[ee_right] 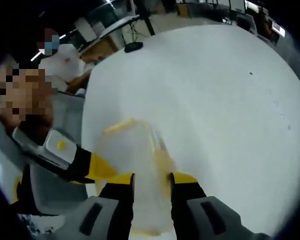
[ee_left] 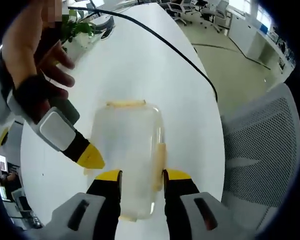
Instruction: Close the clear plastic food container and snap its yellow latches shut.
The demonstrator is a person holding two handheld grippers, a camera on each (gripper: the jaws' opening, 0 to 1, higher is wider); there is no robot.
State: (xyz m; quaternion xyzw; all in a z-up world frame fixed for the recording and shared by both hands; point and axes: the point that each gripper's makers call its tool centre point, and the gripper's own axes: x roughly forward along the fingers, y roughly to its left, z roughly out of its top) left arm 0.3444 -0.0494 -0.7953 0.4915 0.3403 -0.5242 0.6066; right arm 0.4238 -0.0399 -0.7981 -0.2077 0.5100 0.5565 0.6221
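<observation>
Clear lidded container (ee_left: 126,155), yellow latches (ee_left: 126,104)

Your clear plastic food container (ee_left: 126,150) (ee_right: 135,165) lies flat on the white table, lid on top, its long axis running away from you. You can see a pale yellow latch (ee_left: 125,104) at its far end and another yellow latch (ee_left: 160,165) along its right side, lying against the wall.

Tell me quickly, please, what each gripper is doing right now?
Left gripper: jaws straddle the clear plastic food container; grip cannot be told.
Right gripper: the same.
</observation>
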